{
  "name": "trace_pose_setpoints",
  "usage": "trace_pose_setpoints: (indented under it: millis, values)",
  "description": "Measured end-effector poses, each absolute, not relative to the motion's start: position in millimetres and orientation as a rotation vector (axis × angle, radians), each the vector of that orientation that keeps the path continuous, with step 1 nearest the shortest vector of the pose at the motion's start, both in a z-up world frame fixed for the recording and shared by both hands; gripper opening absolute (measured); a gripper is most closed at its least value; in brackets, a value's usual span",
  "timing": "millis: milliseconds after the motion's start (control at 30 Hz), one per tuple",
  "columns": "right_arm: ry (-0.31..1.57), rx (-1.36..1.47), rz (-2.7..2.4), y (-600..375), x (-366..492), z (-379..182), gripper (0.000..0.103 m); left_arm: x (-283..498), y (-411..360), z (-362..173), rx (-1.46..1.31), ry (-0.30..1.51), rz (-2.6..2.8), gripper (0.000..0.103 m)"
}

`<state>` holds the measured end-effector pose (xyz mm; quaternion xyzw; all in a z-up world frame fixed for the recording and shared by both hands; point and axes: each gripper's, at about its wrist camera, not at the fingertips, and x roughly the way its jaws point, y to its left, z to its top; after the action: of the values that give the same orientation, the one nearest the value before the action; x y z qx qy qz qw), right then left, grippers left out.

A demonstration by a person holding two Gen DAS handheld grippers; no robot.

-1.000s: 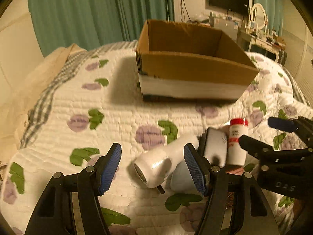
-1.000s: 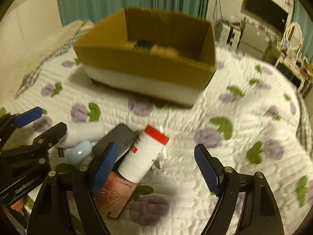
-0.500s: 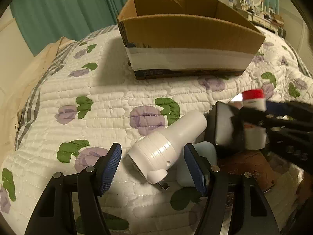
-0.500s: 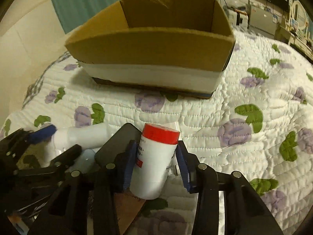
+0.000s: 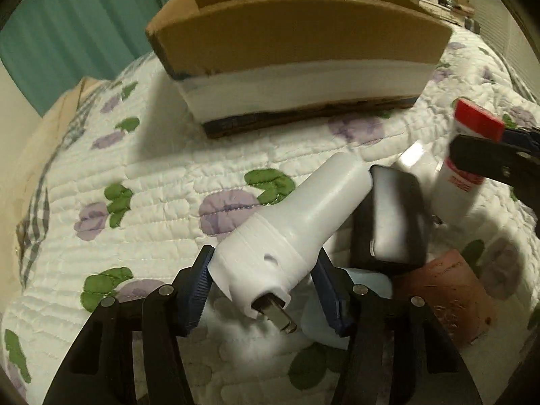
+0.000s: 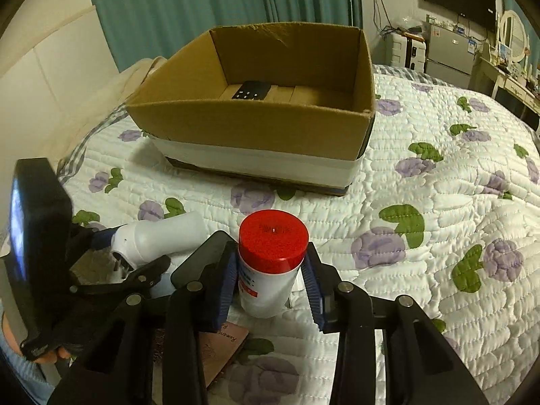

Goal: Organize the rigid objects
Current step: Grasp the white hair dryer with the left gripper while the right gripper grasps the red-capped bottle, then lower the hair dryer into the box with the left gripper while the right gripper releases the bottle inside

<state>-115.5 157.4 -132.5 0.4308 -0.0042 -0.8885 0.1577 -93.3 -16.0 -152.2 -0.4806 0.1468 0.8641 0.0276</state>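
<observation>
My left gripper [image 5: 263, 287] is shut on a white plastic plug-in device [image 5: 297, 229] with a metal prong at its near end. It also shows in the right wrist view [image 6: 158, 239]. My right gripper [image 6: 270, 287] is shut on a white bottle with a red cap [image 6: 270, 260], held upright above the quilt; it also shows in the left wrist view [image 5: 465, 165]. An open cardboard box [image 6: 256, 121] stands on the bed beyond both grippers, with a black remote [image 6: 251, 90] inside. The box also shows in the left wrist view [image 5: 297, 44].
A black phone-like device [image 5: 391, 222], a pale blue object [image 5: 368, 280] and a brown booklet [image 5: 449, 297] lie on the flowered quilt [image 6: 438, 202] between the grippers. A headboard [image 6: 47, 67] and green curtain [image 6: 202, 10] stand behind. Furniture [image 6: 449, 50] is at far right.
My left gripper has closed on the white device. My right gripper, shut on the bottle, has lifted it upright. Both cameras have moved nearer the objects.
</observation>
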Motion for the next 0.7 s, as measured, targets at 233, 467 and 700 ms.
trace_pose_setpoints:
  millis: [233,467,700]
  values:
    - [0.028,1.180,-2.580,161,-105,-109,0.036,-78,-16,-103,-1.324,0.321,2.737,0.057]
    - [0.087,1.045,-2.658,167,-100,-51,0.036,-88,-19,-50,-1.199,0.255,2.810,0.057]
    - [0.176,0.892,-2.704,165,-120,11,0.036,-111,-11,-4,-1.060,0.179,2.878,0.057]
